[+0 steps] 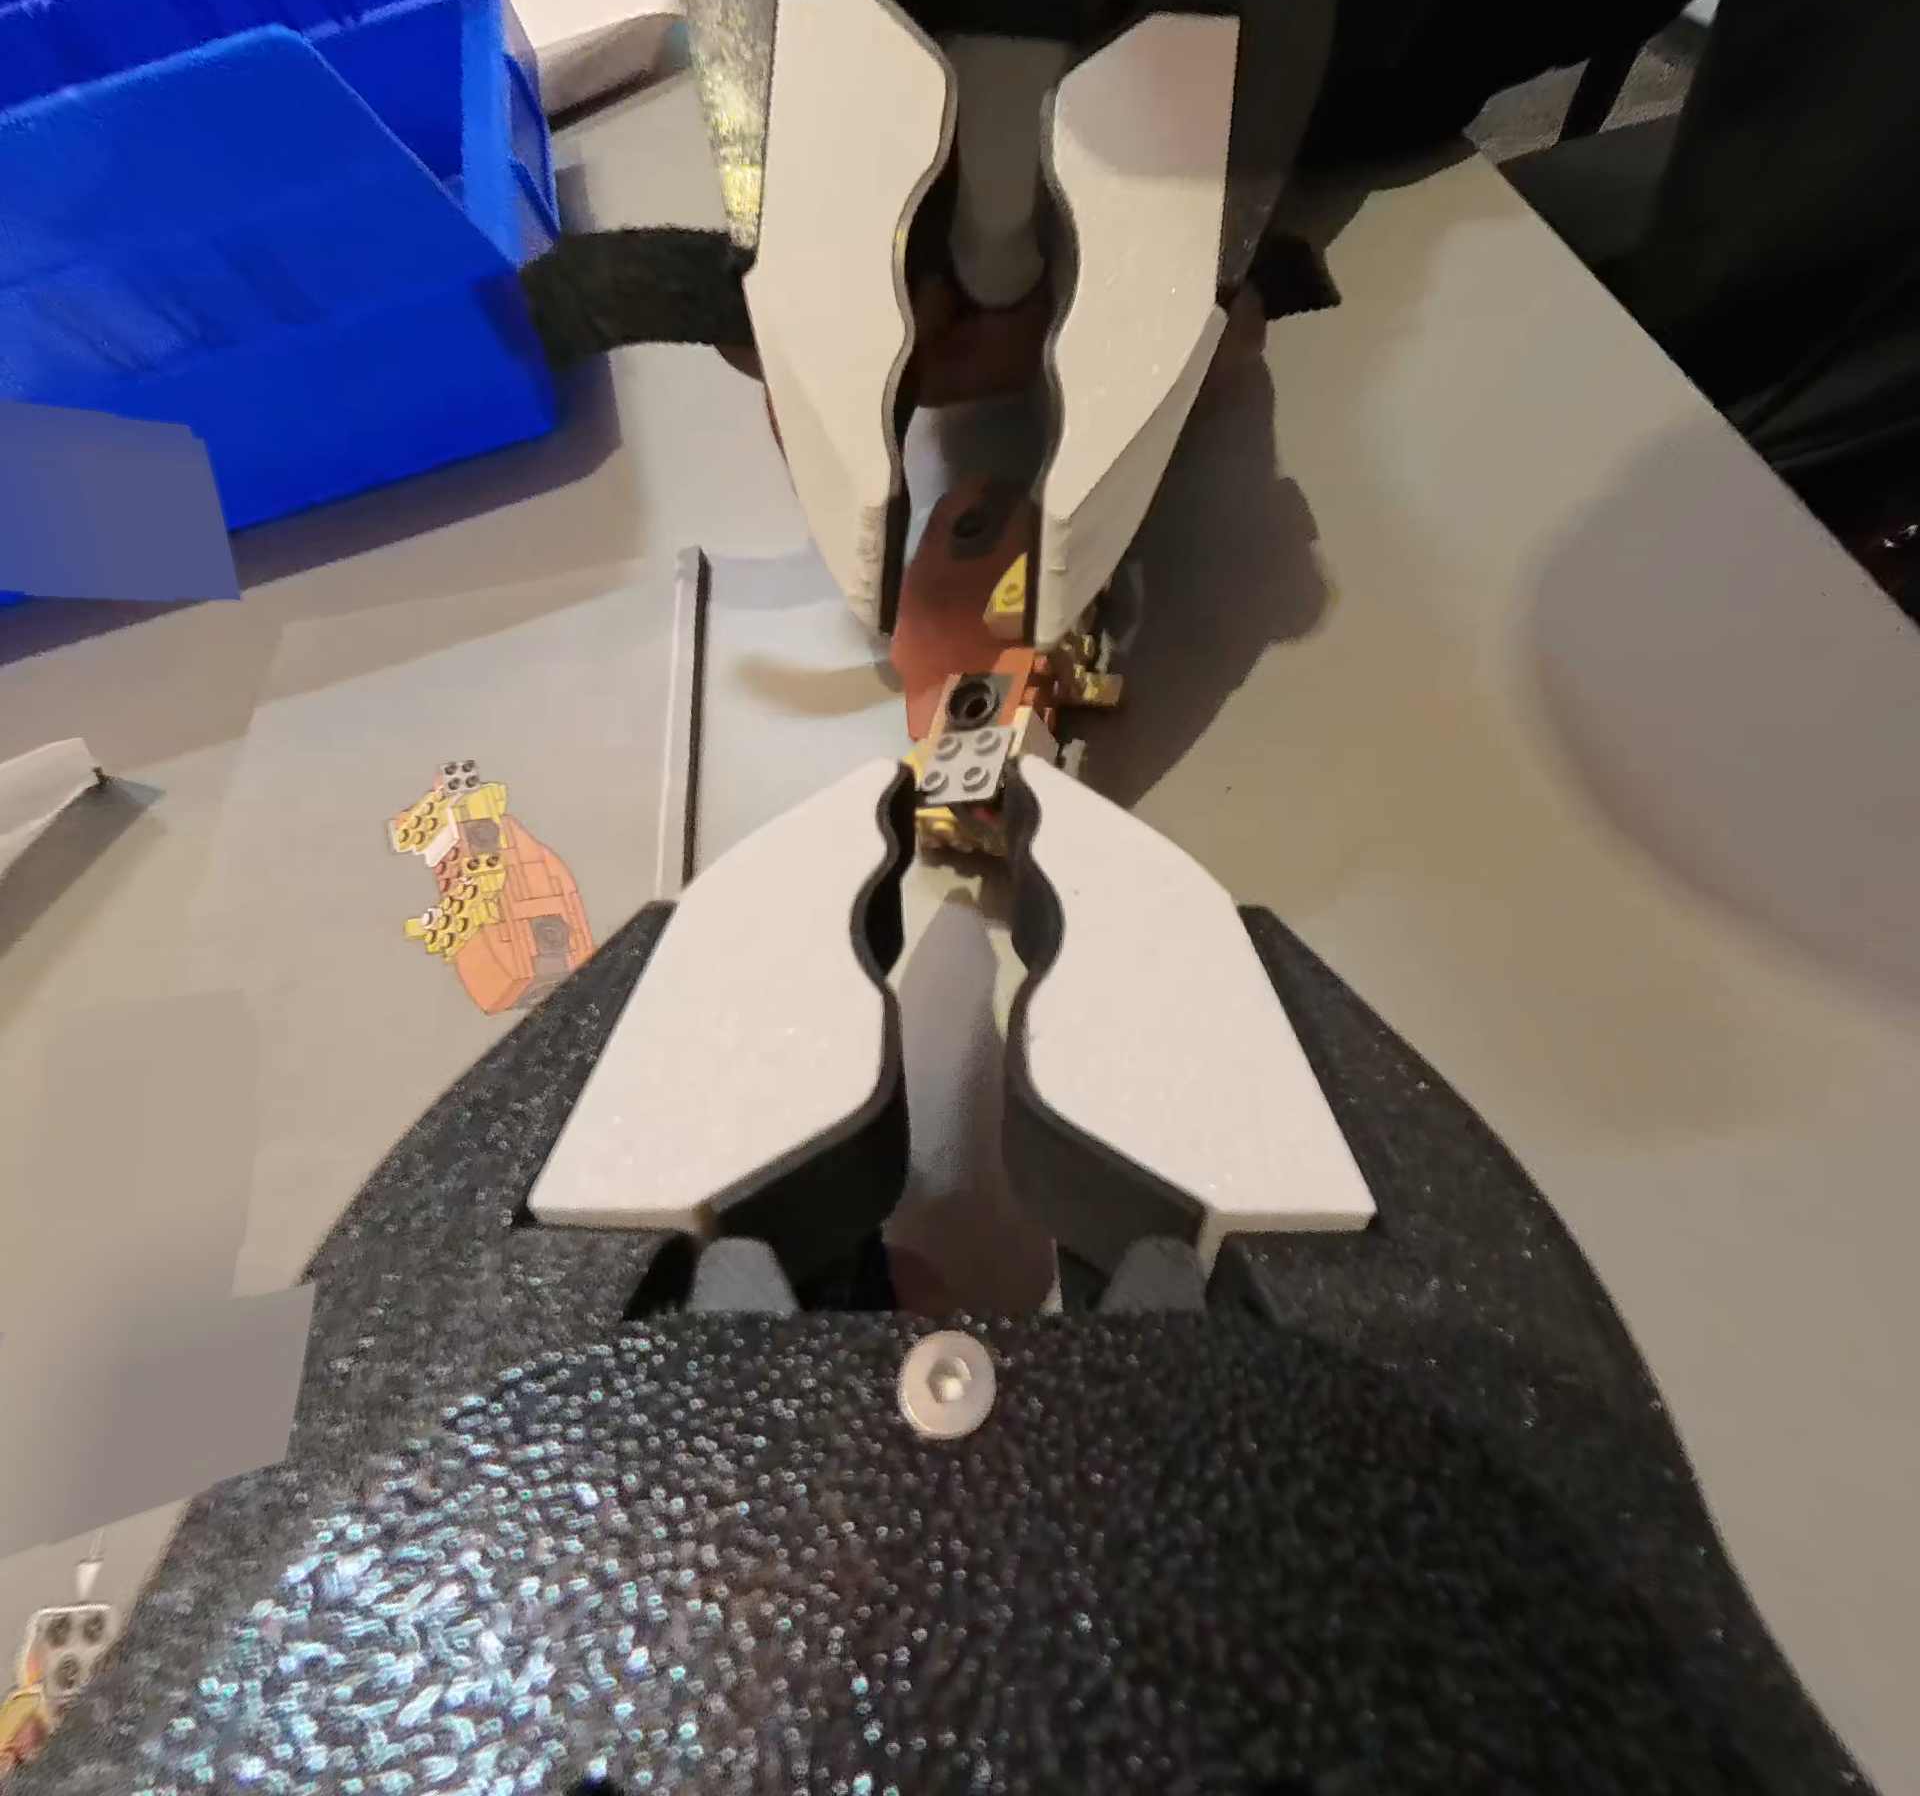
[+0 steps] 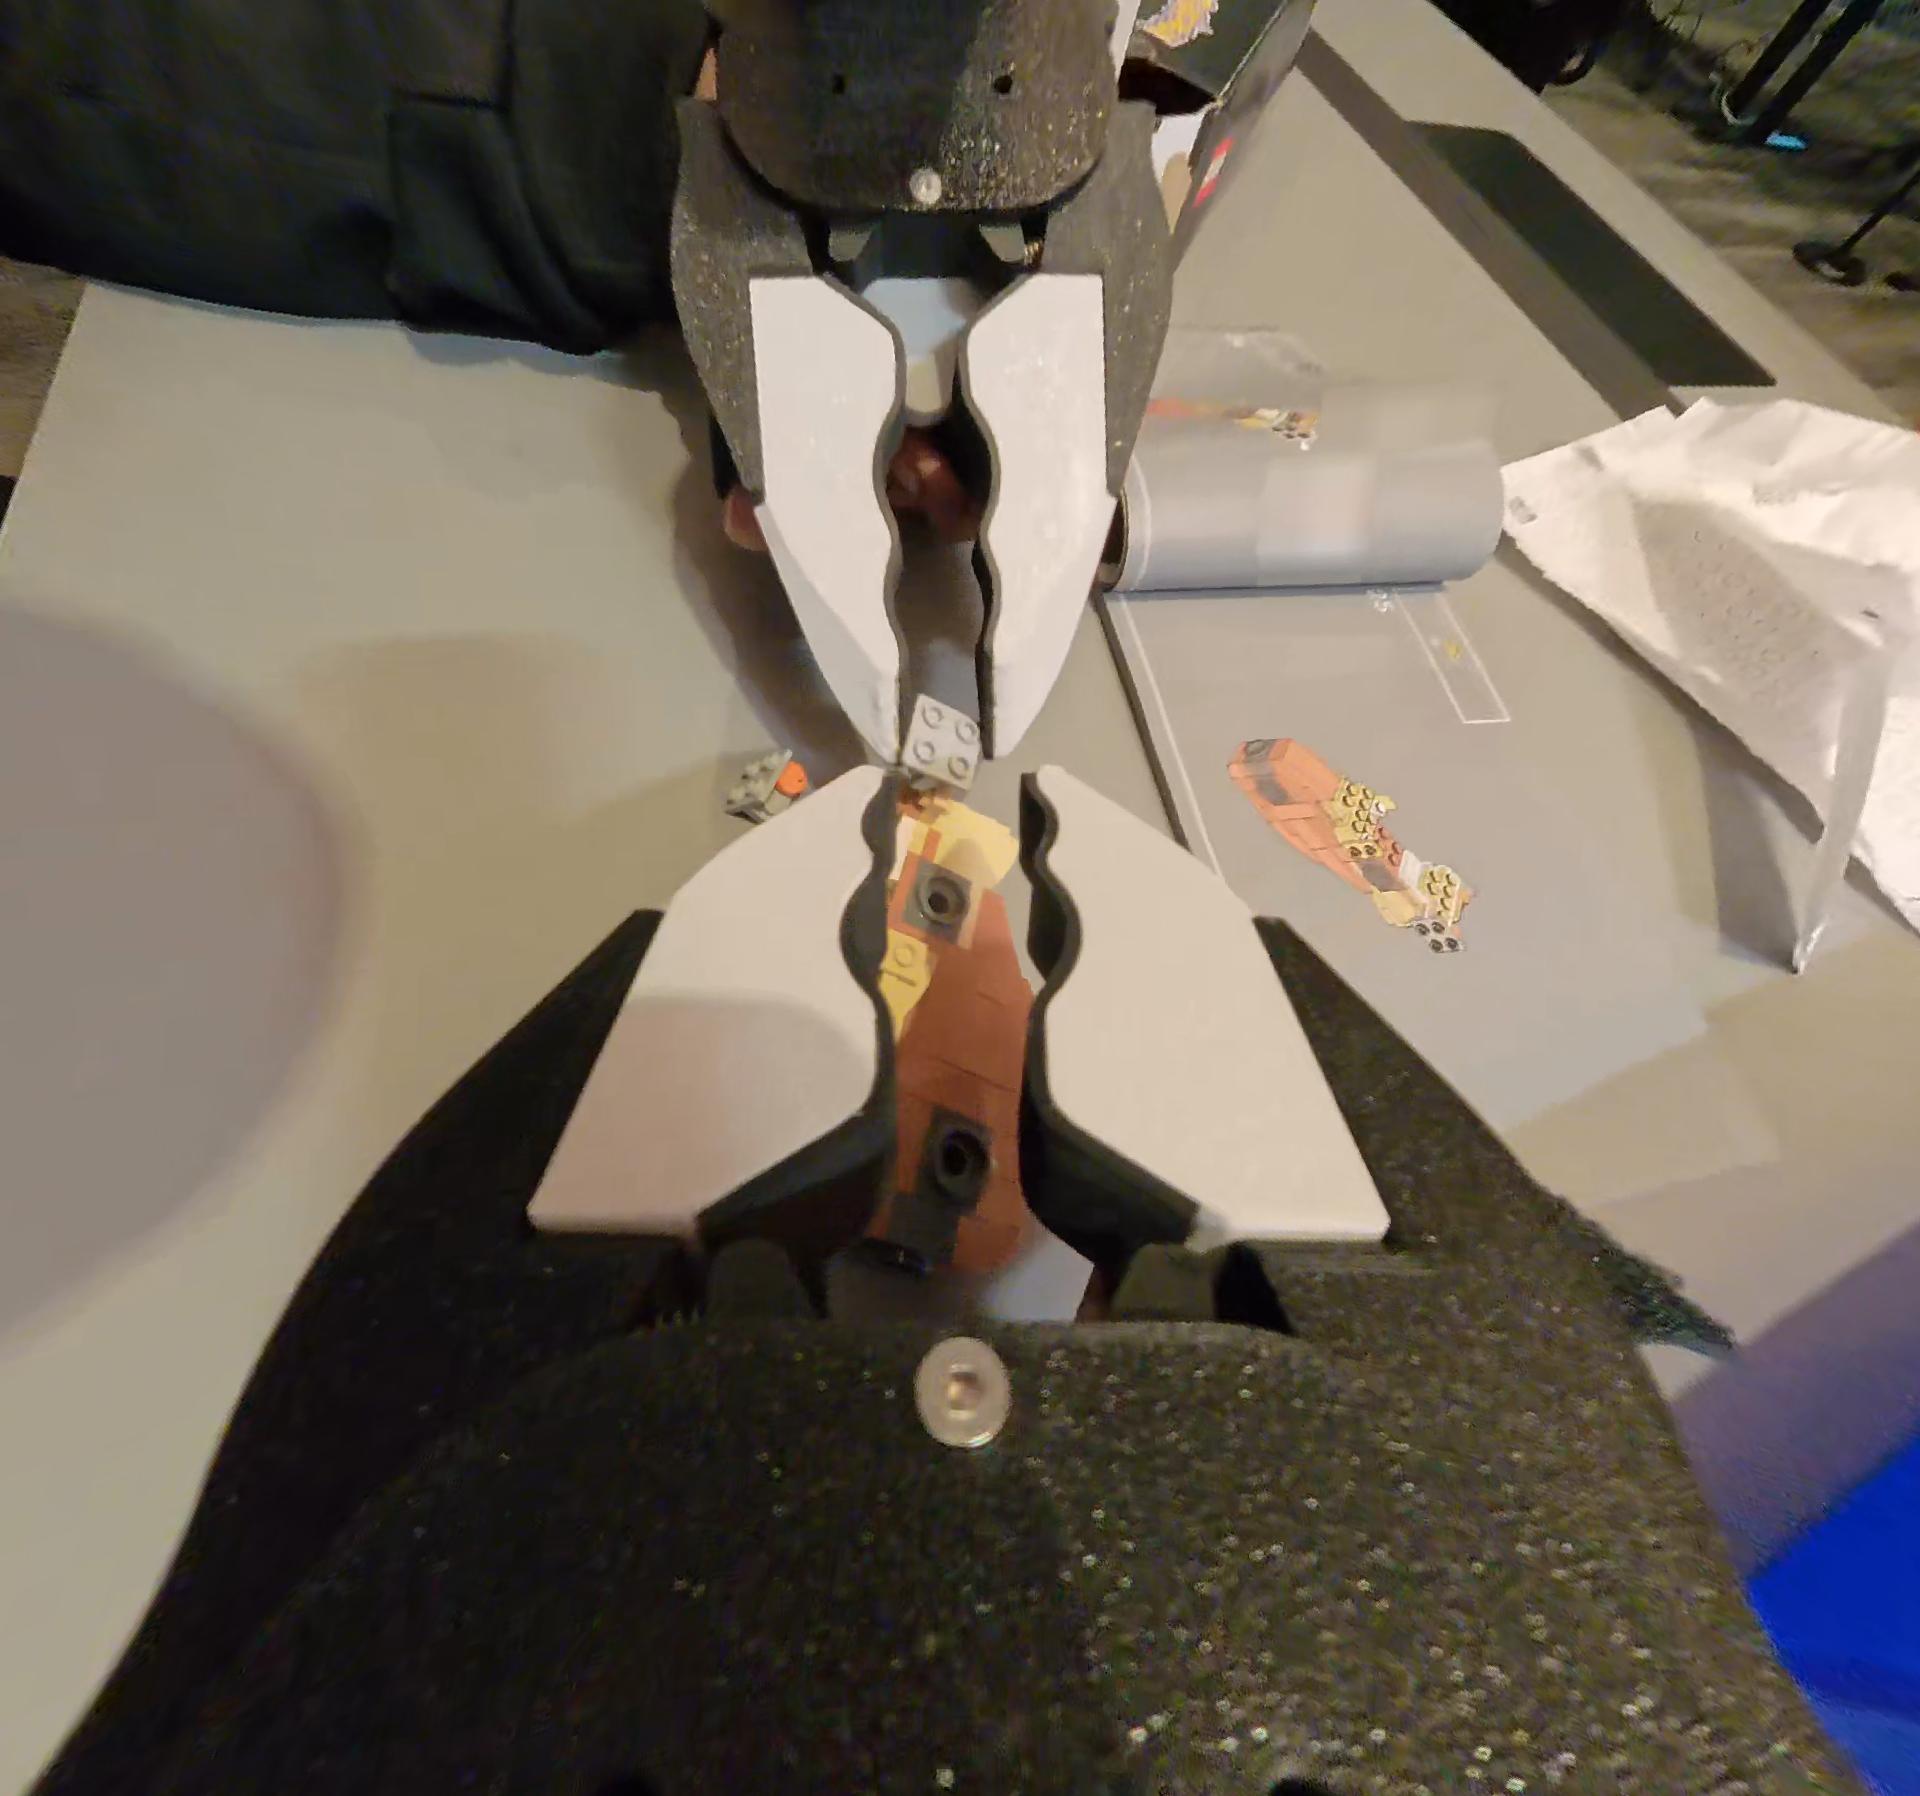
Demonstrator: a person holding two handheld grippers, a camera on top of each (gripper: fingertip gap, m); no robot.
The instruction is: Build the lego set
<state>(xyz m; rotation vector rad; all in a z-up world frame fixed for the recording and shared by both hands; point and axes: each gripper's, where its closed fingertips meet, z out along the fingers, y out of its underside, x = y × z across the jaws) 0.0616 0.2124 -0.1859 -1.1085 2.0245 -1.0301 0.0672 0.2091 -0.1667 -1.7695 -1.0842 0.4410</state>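
My left gripper is shut on a small grey 2x2 plate, pinched at its fingertips. My right gripper is shut on a brown and tan lego model that lies lengthwise between its fingers. The two grippers face each other tip to tip above the grey table. The grey plate sits right at the tan front end of the model, by a dark round-holed piece. In the left wrist view the right gripper comes in from the top with the model.
A blue bin stands at the far left. An open instruction booklet lies beside the grippers. A white plastic bag and a black box are farther off. A small grey and orange piece lies on the table.
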